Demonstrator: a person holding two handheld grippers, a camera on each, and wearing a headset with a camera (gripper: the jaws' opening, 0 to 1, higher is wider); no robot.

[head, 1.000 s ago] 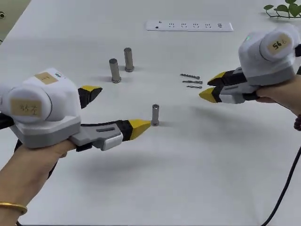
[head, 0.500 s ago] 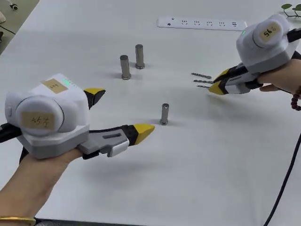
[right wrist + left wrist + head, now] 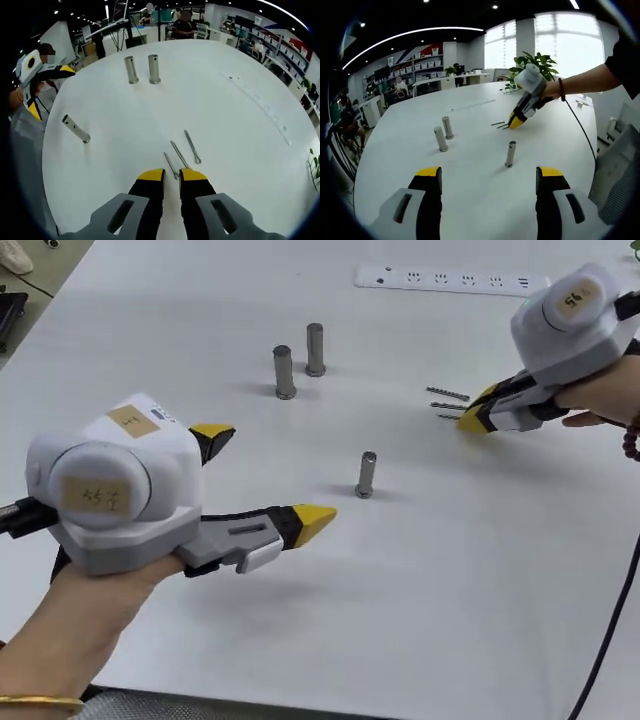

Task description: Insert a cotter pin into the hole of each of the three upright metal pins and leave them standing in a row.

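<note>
On white table (image 3: 450, 580) — upright pins (image 3: 285, 371), office shelves (image 3: 415, 67)

white table (image 3: 300, 640) | 3 metal pins (image 3: 366, 474) upright | 3 cotter pins (image 3: 447, 405) | pwr strip (image 3: 452, 281)

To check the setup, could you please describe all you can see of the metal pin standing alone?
The lone metal pin is a short grey cylinder, dull steel by its look, slightly wider at the foot. It stands upright on the white table, ahead of the open left gripper, touched by nothing.
</note>
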